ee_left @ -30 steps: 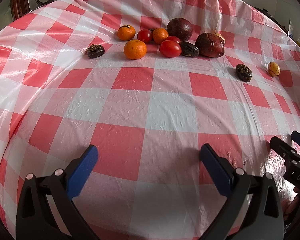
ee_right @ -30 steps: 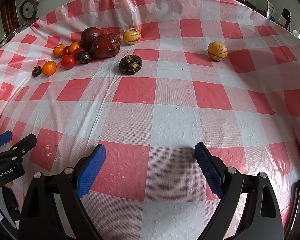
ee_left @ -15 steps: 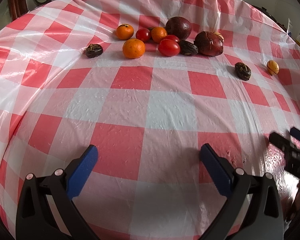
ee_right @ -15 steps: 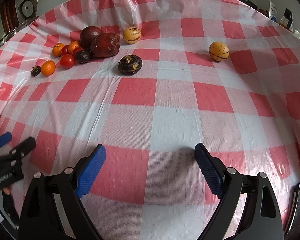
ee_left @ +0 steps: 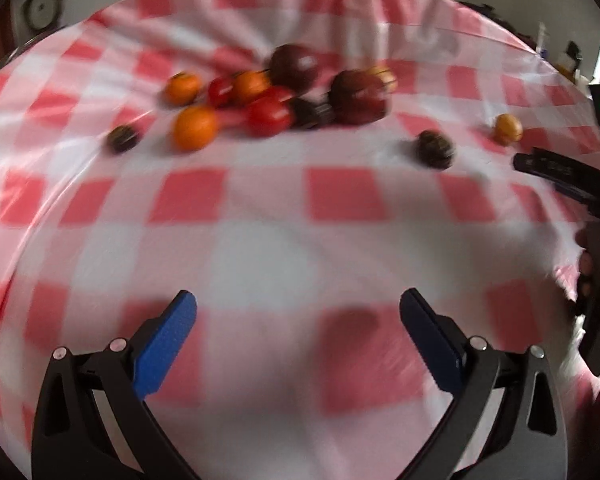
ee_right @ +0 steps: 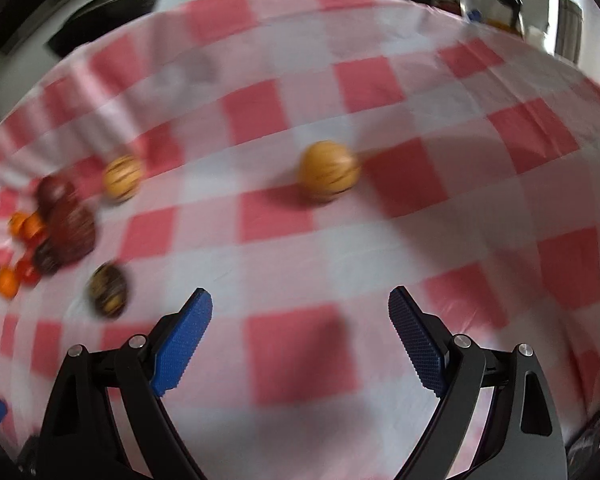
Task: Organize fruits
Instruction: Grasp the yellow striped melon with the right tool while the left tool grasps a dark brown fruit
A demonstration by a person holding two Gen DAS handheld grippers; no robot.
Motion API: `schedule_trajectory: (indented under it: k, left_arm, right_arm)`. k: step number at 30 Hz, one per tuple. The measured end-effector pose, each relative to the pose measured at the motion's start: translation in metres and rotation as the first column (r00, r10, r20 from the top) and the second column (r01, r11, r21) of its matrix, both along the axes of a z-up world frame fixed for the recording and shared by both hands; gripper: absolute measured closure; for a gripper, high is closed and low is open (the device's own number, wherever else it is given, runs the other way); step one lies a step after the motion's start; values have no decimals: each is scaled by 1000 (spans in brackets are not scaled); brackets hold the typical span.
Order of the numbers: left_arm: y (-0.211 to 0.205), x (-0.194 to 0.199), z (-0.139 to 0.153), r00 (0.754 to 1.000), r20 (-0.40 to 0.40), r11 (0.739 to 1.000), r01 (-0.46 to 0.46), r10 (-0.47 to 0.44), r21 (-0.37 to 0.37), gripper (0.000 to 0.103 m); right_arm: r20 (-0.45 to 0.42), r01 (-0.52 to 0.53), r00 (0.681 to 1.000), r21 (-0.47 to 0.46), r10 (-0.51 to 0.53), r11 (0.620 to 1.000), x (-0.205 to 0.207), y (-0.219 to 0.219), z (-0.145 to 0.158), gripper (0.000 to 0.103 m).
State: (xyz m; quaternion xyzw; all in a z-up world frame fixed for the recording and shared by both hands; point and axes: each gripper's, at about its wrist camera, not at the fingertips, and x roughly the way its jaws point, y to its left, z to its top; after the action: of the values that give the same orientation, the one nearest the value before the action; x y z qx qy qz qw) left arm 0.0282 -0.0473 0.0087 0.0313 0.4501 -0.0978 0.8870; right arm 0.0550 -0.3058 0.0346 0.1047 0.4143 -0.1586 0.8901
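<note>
Clearly both grippers are spread wide and carry nothing: the right gripper [ee_right: 300,342] hangs low over the checked cloth [ee_right: 300,360], and the striped yellow fruit [ee_right: 329,171] lies almost straight ahead of it, slightly right of centre and alone on the cloth. Being round, it offers no long axis to line up with. The left gripper [ee_left: 298,340] is farther from that fruit, which sits far off to its right [ee_left: 508,129], so the right hand looks the better placed. Left of the right gripper lies a dark fruit [ee_right: 108,290], then the main heap [ee_right: 66,224] with a second yellow fruit [ee_right: 122,178] behind. Both views are smeared, so finer detail is uncertain. Beyond the cloth's edge stand dim room furnishings.
</note>
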Motion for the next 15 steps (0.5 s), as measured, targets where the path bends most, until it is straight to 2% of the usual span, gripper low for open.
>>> schedule_trajectory:
  k: [4, 7, 10, 12, 15]
  left_arm:
    - [-42, 29, 0, 998, -21, 997, 56, -57, -50, 1]
    - [-73, 49, 1, 997, -23, 996, 70, -72, -59, 1]
    - [-98, 71, -4, 996, -38, 995, 85, -87, -51, 1]
    - [-108, 83, -4, 996, -30, 995, 81, -83, -49, 1]
    - [-120, 99, -6, 996, -29, 996, 81, -81, -29, 1]
  right_arm:
    - [17, 30, 999, 31, -31, 999, 29, -29, -2, 16]
    - [39, 5, 999, 1, -5, 1000, 53, -37, 0, 17]
    - [9, 4, 1000, -20, -4, 1000, 72, -42, -5, 28]
    - [-19, 0, 1000, -12, 0, 1000, 80, -45, -11, 40]
    - [-44, -7, 999, -12, 6, 1000, 86, -46, -15, 40]
